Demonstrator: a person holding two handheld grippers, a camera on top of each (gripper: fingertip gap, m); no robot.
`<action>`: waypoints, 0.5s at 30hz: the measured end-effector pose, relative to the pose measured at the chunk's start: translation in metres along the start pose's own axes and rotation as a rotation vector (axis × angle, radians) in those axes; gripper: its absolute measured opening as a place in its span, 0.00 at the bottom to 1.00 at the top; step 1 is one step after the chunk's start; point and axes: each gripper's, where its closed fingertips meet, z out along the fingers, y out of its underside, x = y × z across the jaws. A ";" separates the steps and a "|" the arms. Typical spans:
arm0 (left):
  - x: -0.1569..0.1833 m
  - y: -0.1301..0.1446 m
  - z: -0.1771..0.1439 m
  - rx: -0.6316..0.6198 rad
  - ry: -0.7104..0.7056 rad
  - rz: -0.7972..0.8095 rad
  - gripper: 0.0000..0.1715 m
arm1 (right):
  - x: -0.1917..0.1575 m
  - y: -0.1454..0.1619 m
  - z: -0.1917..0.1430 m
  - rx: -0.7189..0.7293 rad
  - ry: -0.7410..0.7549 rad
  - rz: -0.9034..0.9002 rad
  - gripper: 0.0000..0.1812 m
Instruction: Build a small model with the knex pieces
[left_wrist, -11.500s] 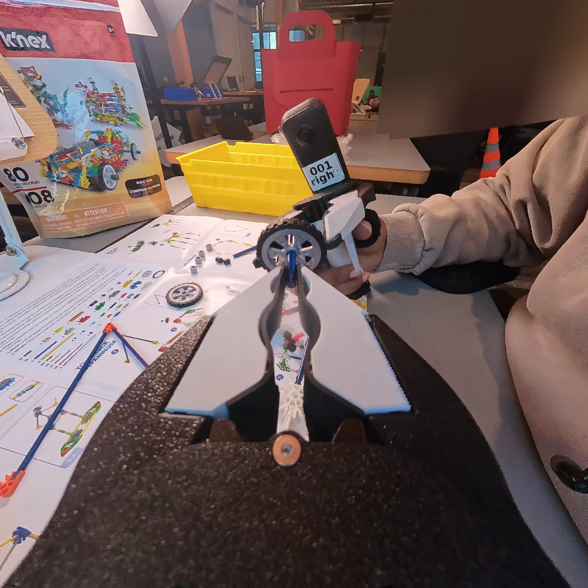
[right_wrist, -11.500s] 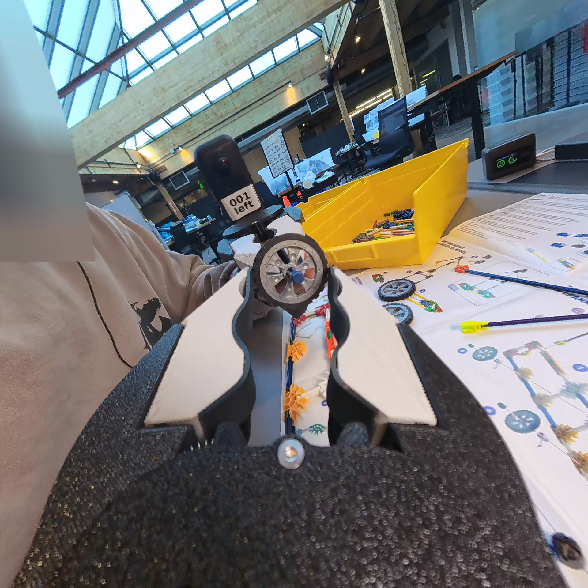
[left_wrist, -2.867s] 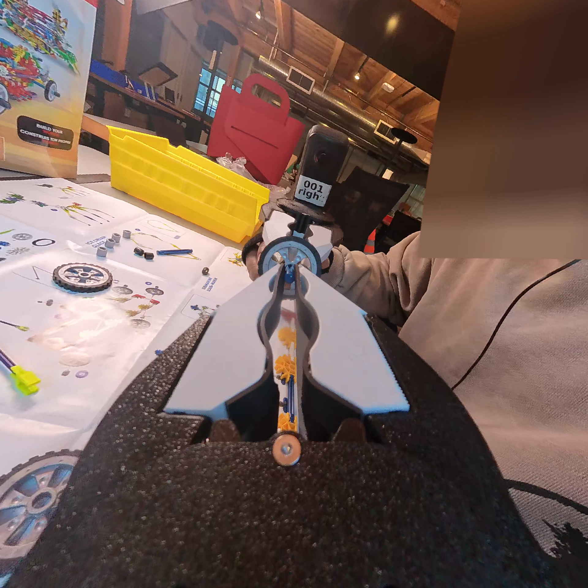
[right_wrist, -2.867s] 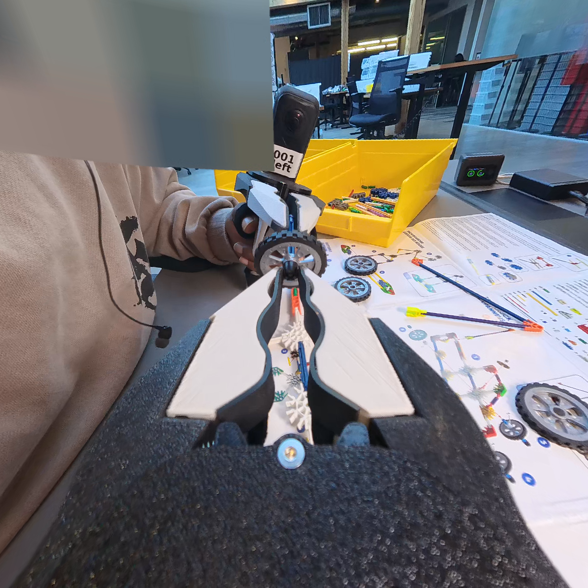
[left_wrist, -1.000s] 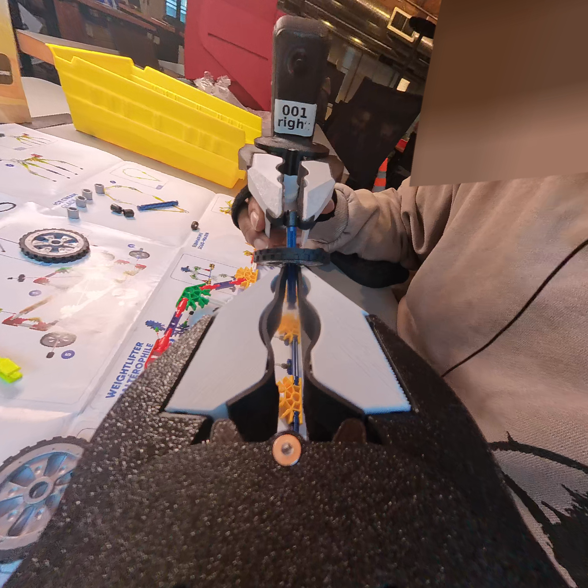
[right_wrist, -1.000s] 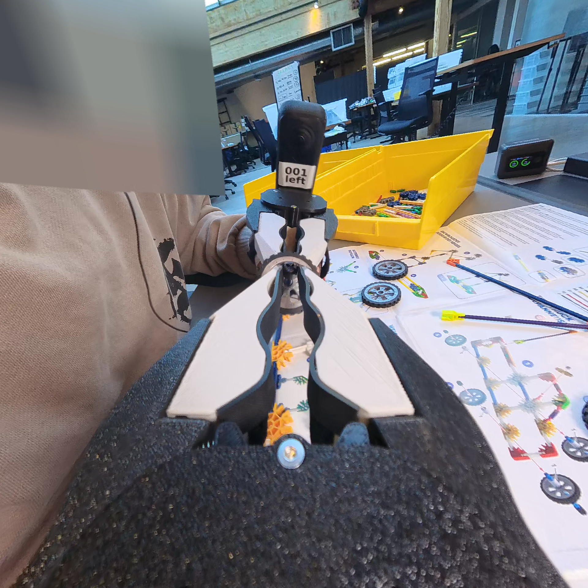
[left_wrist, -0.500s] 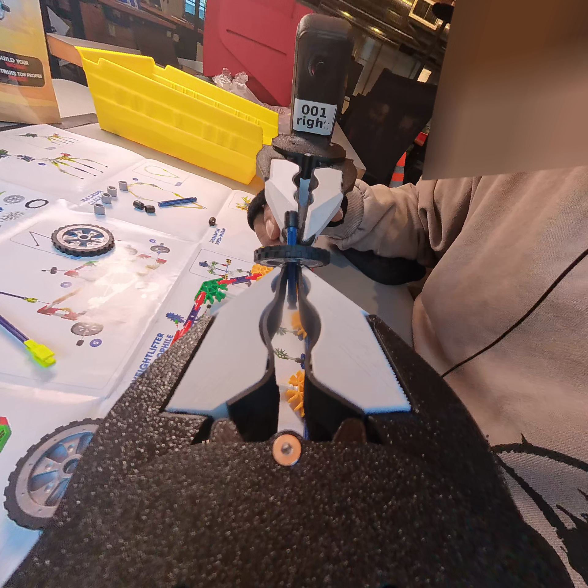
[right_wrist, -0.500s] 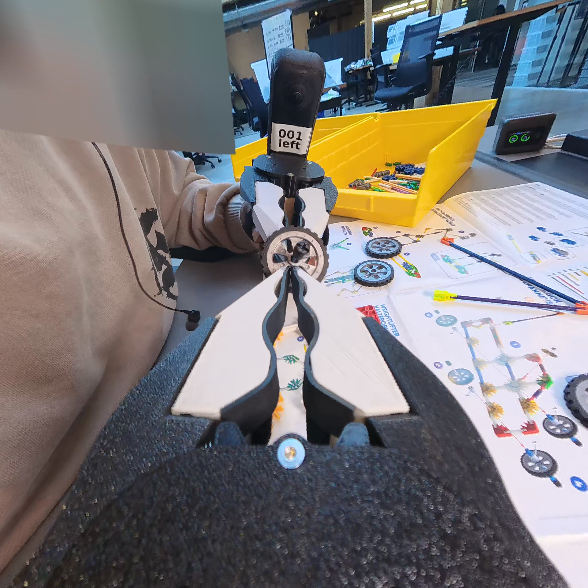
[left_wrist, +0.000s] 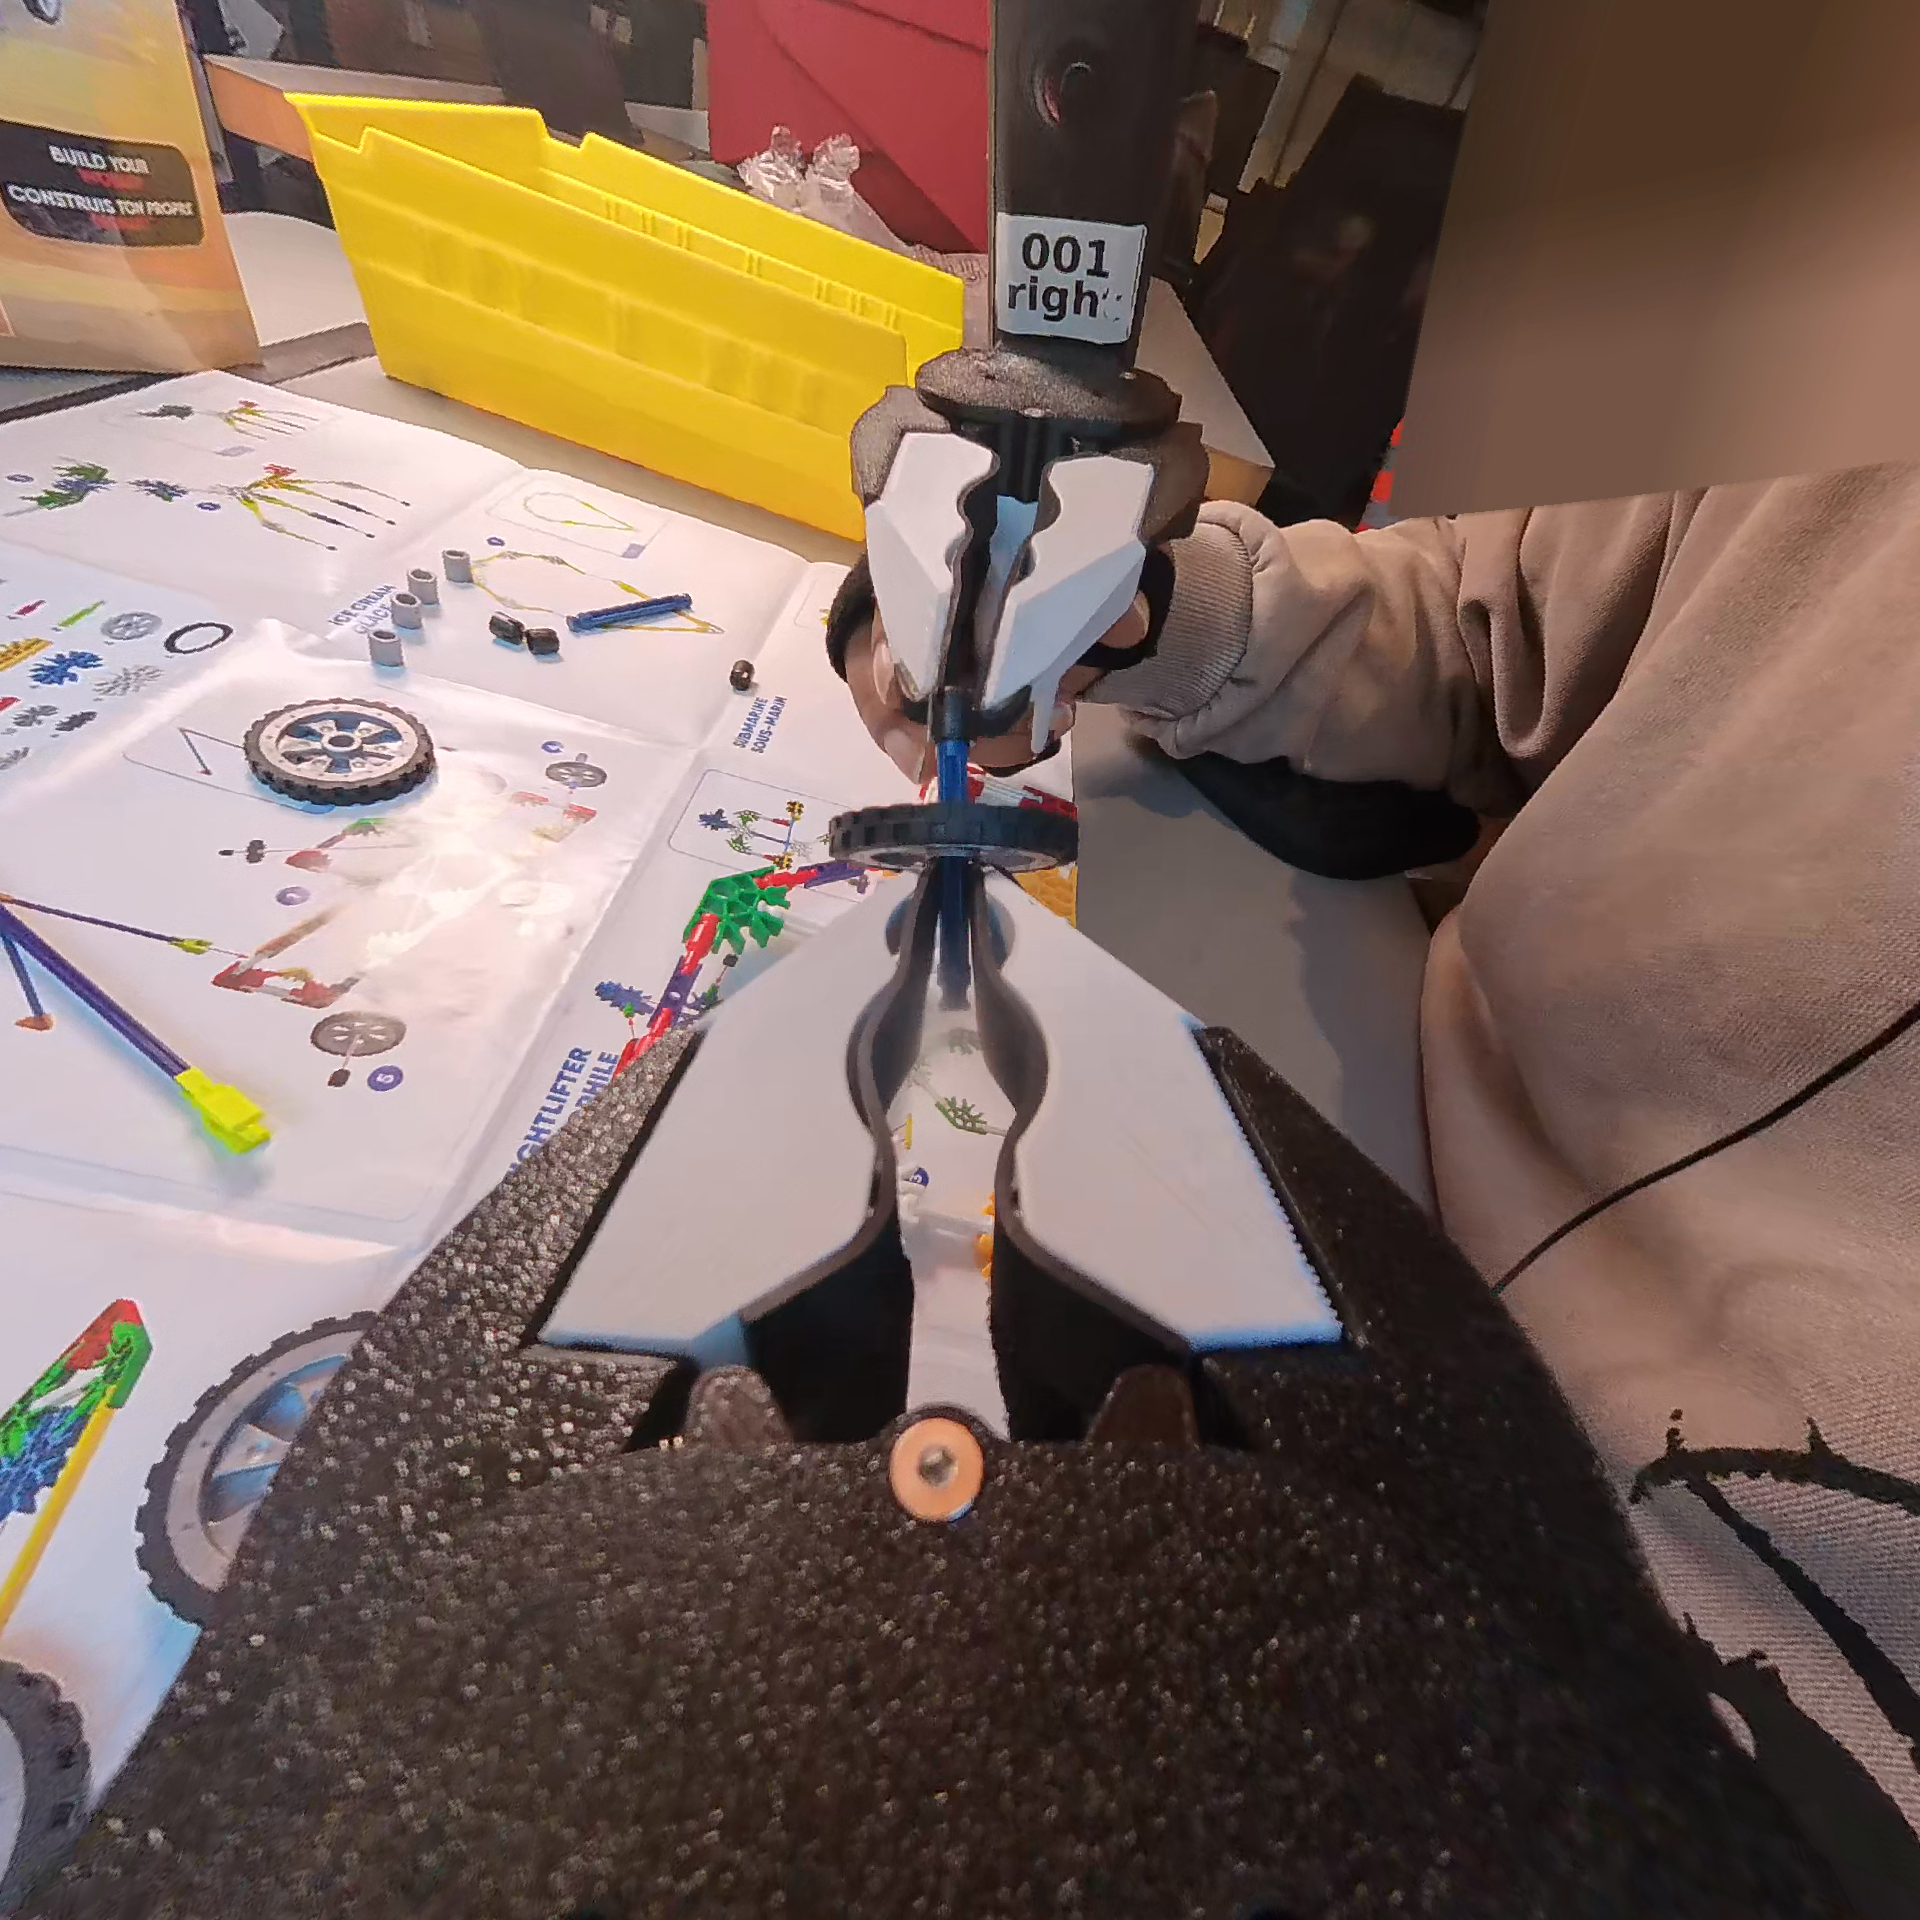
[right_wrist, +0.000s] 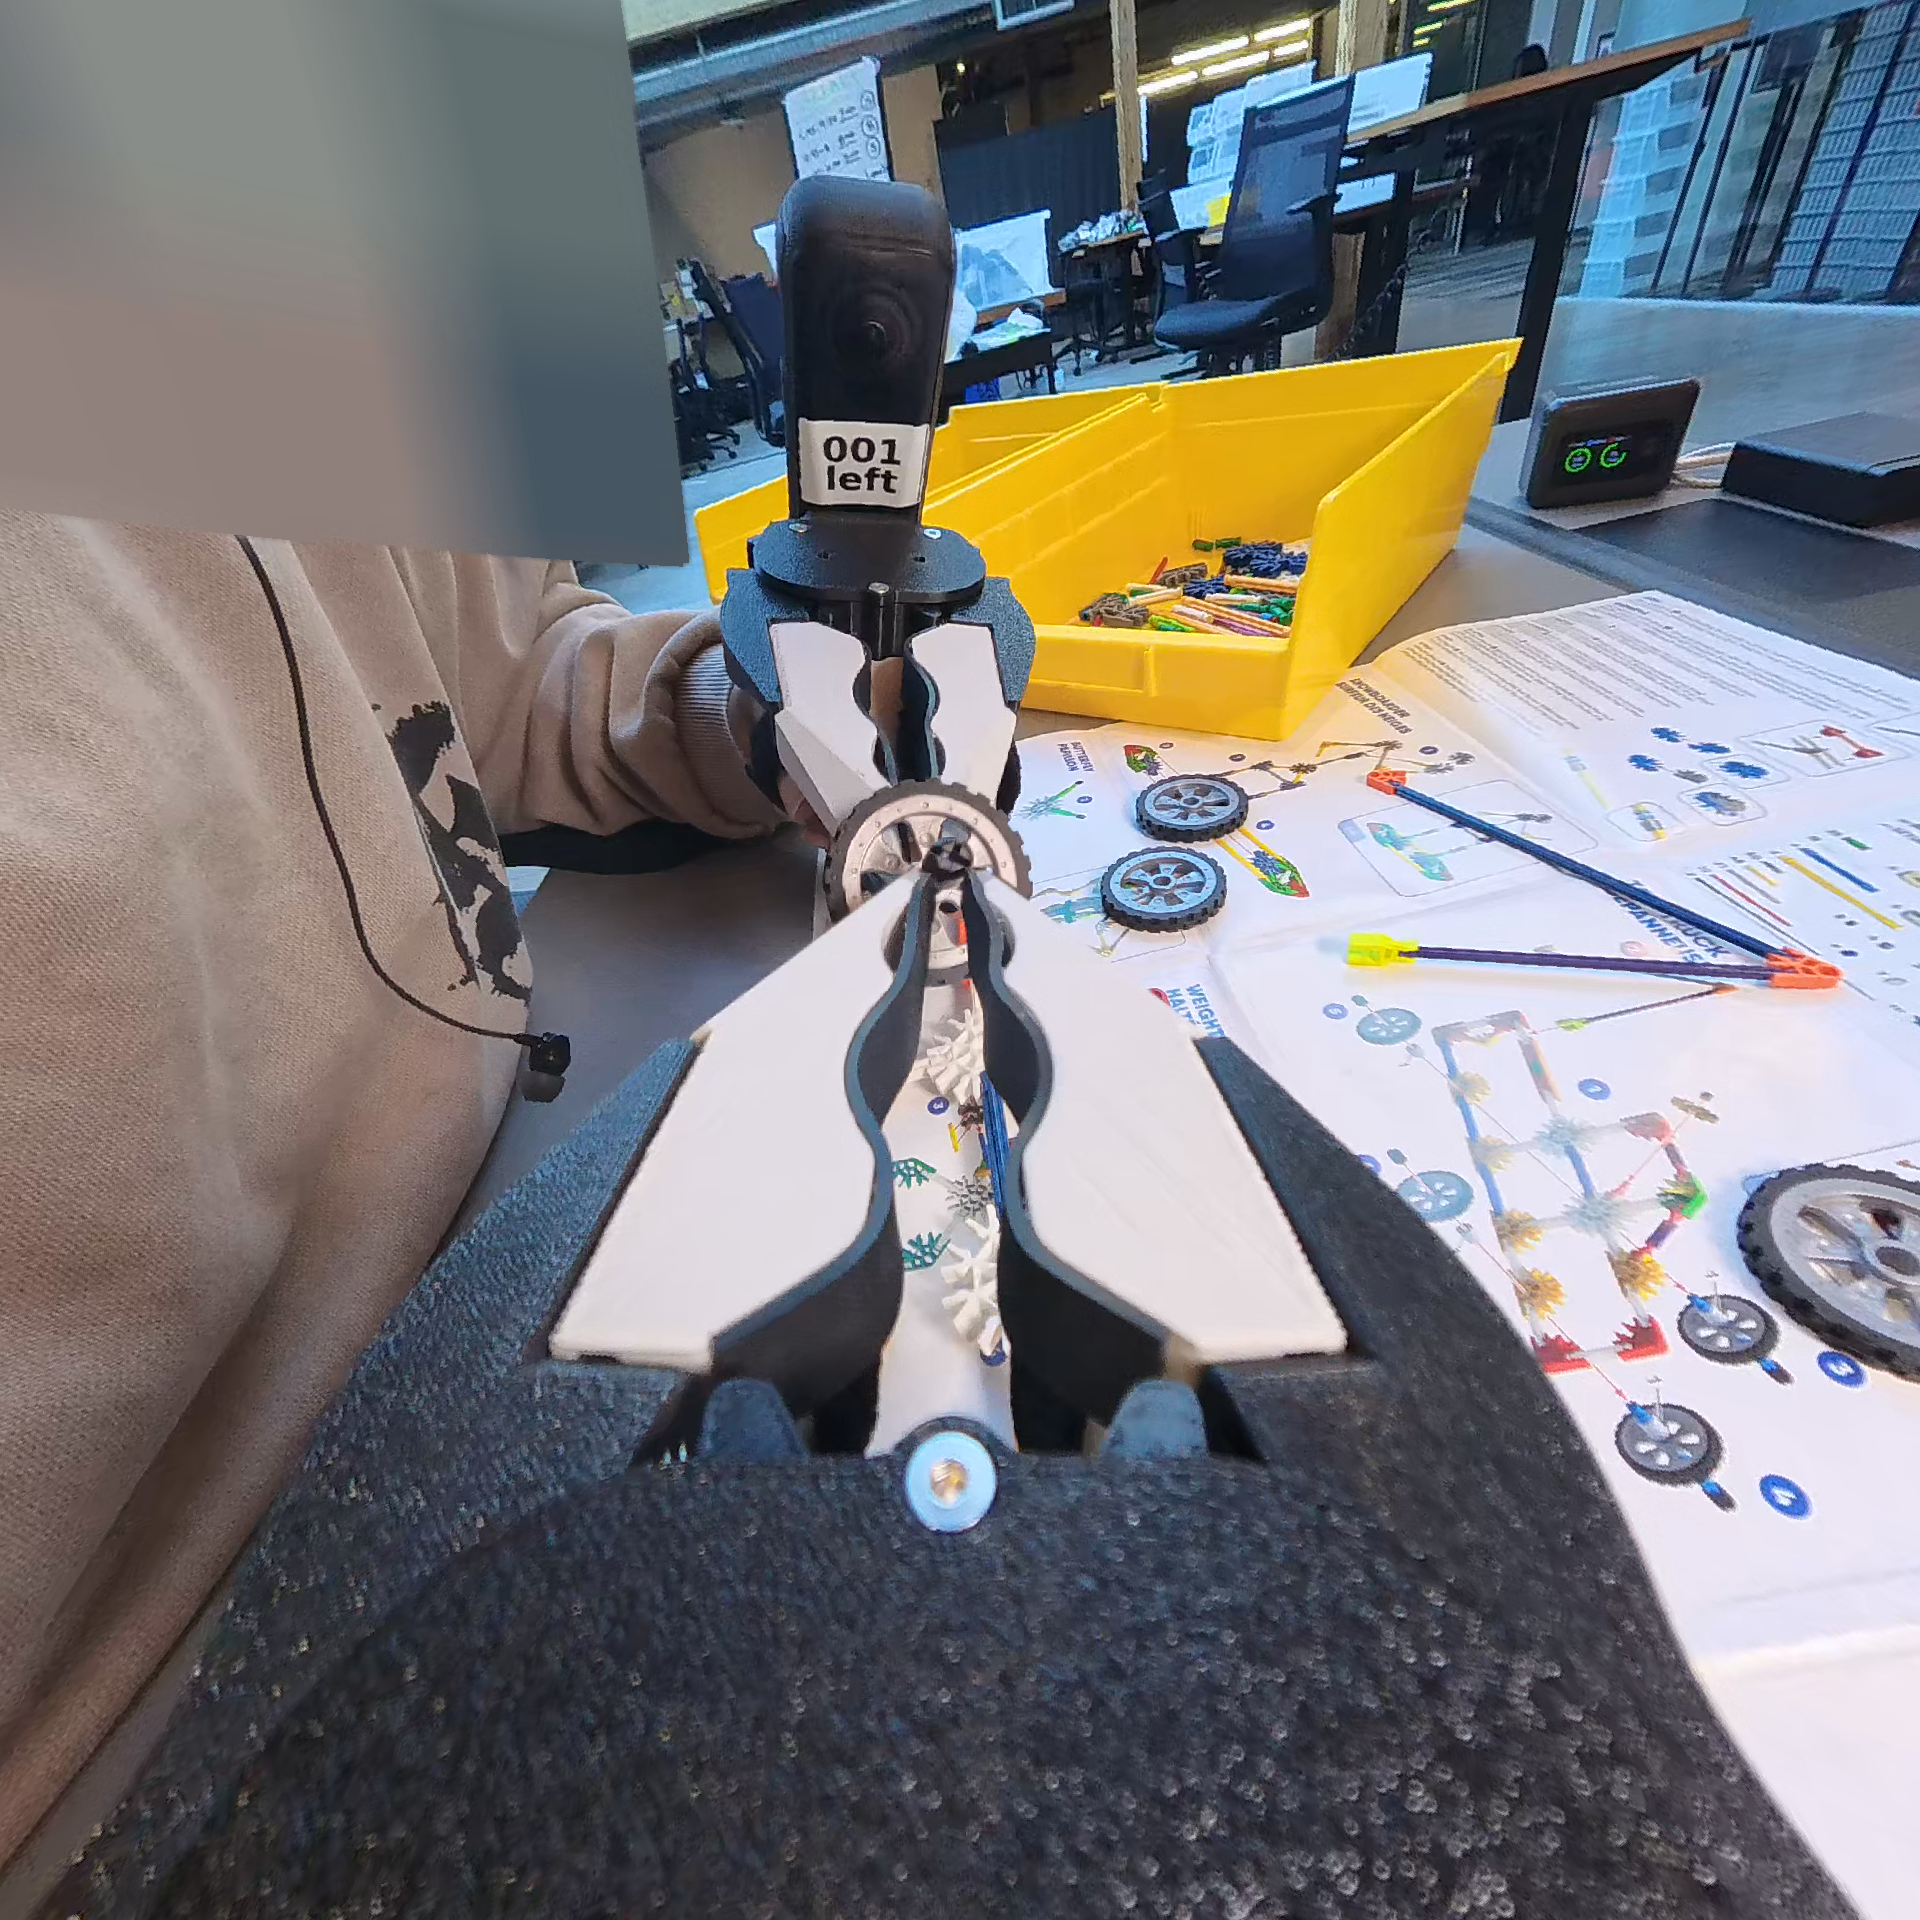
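Fingers of both the left gripper (left_wrist: 951, 940) and right gripper (right_wrist: 943, 883) pinch opposite ends of a blue rod (left_wrist: 952, 764), a small black wheel (left_wrist: 952, 834) threaded on it midway between their tips.

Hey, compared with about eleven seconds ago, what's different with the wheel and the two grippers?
The right gripper let go of the small wheel's rim and now pinches the blue rod beyond it. The left gripper remains shut on the rod's near end. The loose wheel and yellow bin stayed put.
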 end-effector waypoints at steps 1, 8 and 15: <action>0.000 0.001 0.000 -0.008 -0.002 0.006 0.01 | 0.000 -0.001 0.000 0.003 -0.002 0.003 0.03; 0.003 0.008 0.003 -0.064 -0.015 0.061 0.01 | -0.005 0.007 0.002 -0.056 -0.021 -0.010 0.04; 0.006 0.013 0.007 -0.117 -0.047 0.128 0.01 | -0.011 0.013 0.002 -0.109 -0.046 -0.029 0.04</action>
